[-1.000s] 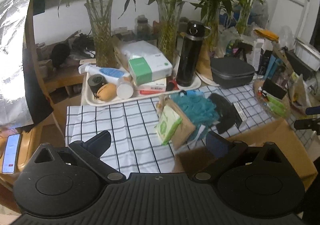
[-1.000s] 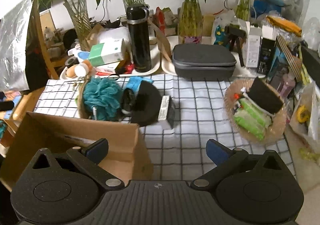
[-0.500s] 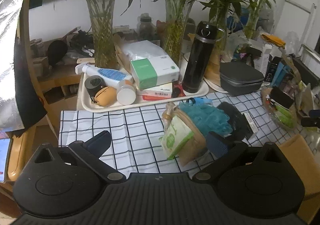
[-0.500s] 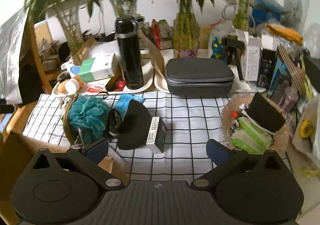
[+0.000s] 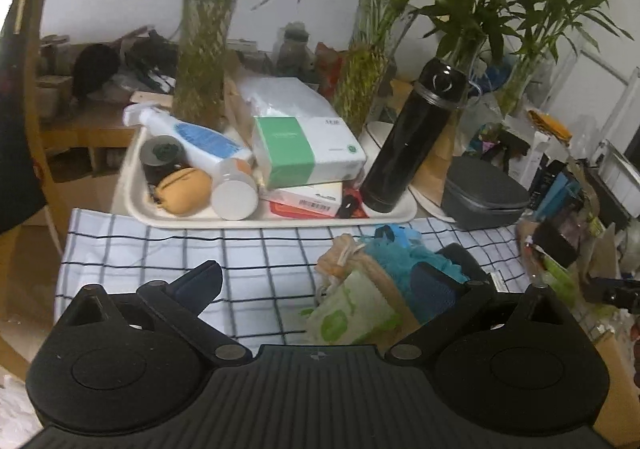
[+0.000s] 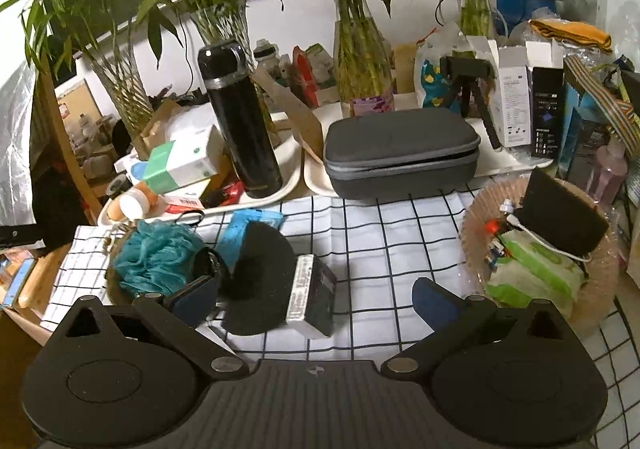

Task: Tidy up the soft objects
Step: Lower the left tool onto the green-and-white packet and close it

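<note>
Both tongs wide, nothing held: left gripper hangs over the wipes pack, right gripper over the black cap. Teal sponge sits just behind, touching both; soft stuff looks piled for sorting. Tray beyond.

Glossy black flask, fluffy teal mesh loofah, matt checked cloth

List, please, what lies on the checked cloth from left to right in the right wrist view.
Teal bath pouf → black fuzzy pad → small black box with a white label → woven basket holding green wipe packs.
</note>
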`<state>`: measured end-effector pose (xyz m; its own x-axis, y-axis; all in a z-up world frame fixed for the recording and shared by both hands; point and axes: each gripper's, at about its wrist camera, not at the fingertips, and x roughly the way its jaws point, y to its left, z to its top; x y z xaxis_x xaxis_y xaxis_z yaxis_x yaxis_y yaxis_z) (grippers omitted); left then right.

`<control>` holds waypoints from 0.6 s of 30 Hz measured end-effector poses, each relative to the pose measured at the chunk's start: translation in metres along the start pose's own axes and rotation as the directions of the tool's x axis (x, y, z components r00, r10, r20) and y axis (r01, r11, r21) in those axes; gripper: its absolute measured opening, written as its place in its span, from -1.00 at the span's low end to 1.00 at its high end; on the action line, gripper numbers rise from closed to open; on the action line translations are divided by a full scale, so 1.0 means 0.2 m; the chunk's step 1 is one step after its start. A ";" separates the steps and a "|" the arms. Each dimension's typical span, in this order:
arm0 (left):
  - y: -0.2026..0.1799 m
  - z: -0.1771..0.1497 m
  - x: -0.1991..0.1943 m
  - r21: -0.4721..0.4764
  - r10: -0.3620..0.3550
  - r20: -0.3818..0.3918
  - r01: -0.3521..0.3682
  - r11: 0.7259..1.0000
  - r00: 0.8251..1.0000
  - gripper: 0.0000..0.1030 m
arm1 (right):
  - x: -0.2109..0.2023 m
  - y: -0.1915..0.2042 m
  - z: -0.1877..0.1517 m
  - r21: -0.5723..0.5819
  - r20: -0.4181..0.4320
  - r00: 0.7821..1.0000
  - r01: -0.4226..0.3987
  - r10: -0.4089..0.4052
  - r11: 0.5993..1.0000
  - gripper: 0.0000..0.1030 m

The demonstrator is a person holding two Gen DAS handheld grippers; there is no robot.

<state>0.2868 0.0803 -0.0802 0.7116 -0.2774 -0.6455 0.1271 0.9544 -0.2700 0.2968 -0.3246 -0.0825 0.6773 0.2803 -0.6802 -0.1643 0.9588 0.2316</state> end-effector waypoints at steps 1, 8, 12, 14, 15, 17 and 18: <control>-0.01 0.00 0.03 0.007 -0.008 -0.001 0.008 1.000 1.000 1.00 | 0.01 -0.01 -0.01 0.001 -0.004 1.000 0.000 0.000 1.000 1.00; -0.06 -0.04 0.23 0.044 -0.051 -0.054 0.053 0.998 0.997 0.96 | 0.06 -0.02 -0.02 -0.013 -0.007 1.000 0.013 -0.013 1.000 1.00; -0.05 -0.07 0.29 0.044 -0.084 -0.106 0.089 0.995 0.991 0.60 | 0.10 -0.04 -0.01 -0.005 -0.009 1.000 0.007 -0.007 1.000 1.00; -0.03 -0.09 0.31 0.028 -0.100 -0.119 0.104 0.994 0.988 0.37 | 0.12 -0.06 -0.01 0.010 -0.015 1.000 0.006 -0.006 1.000 1.00; -0.02 -0.10 0.32 0.020 -0.112 -0.132 0.115 0.993 0.985 0.27 | 0.13 -0.07 0.00 0.019 -0.019 1.000 0.005 -0.005 1.000 1.00; -0.01 -0.10 0.34 -0.015 -0.155 -0.143 0.155 0.988 0.977 0.03 | 0.15 -0.08 0.00 0.031 -0.025 1.000 -0.001 0.002 1.000 1.00; 0.00 -0.10 0.34 -0.038 -0.179 -0.149 0.176 0.984 0.972 -0.02 | 0.16 -0.08 0.01 0.035 -0.027 1.000 -0.005 0.006 0.999 1.00</control>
<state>0.3216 0.0595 -0.1391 0.5663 -0.4572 -0.6857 0.2239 0.8861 -0.4058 0.3221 -0.3316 -0.1063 0.6566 0.2870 -0.6975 -0.1424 0.9553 0.2590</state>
